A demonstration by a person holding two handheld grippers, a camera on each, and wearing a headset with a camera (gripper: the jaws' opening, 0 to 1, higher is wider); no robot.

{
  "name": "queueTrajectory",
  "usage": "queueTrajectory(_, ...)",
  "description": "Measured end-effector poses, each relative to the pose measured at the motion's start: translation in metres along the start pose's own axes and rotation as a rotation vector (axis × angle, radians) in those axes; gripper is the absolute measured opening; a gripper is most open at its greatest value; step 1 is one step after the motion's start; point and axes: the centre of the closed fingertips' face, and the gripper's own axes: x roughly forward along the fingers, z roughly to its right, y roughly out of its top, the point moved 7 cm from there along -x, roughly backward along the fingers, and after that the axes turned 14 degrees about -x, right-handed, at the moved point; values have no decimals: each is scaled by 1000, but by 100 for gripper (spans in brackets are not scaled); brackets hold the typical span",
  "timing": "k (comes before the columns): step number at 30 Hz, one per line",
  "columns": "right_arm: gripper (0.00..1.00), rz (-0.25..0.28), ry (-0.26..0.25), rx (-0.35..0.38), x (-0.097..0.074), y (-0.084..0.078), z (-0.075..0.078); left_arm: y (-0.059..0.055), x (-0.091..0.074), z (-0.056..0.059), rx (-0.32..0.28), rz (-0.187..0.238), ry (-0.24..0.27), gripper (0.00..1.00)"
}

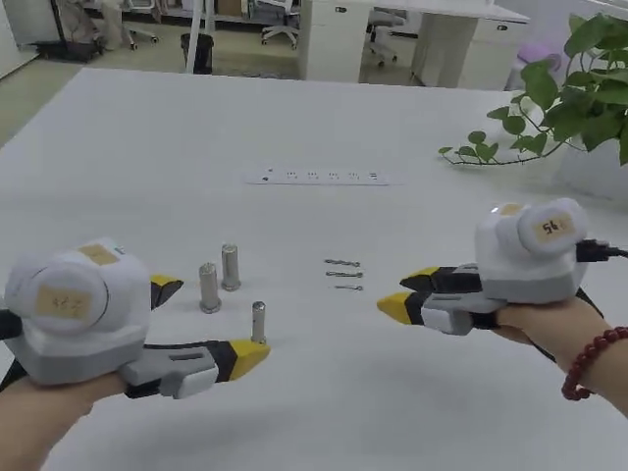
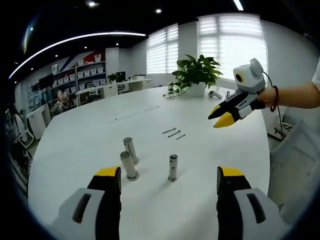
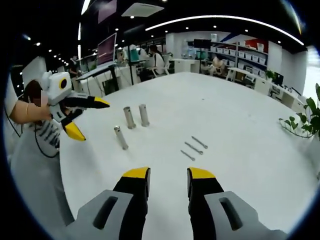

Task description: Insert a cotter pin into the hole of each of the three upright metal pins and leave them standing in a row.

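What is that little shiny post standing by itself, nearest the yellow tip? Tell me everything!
It is a short, silver-grey metal pin, round like a tiny pillar, with what looks like a groove near its top. It stands upright on the white table, apart from the two other metal pins. Only the table touches it.

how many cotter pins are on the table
3: the farthest cotter pin, the middle cotter pin and the nearest cotter pin, lying side by side on the table, right of the upright metal pins. None seems hidden.
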Motion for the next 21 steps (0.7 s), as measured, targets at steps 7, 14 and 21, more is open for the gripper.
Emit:
queueTrajectory(7,30,-75,62,-55,23,-6,6,2,-4,1,-6,5,43,88)
queueTrajectory(14,30,-141,67,-66,42,-9,18,2,-10,1,-5,0,60,97)
queueTrajectory(21,27,-172,72,-120,58,-7,29,3,-15,-4,15,8,83,99)
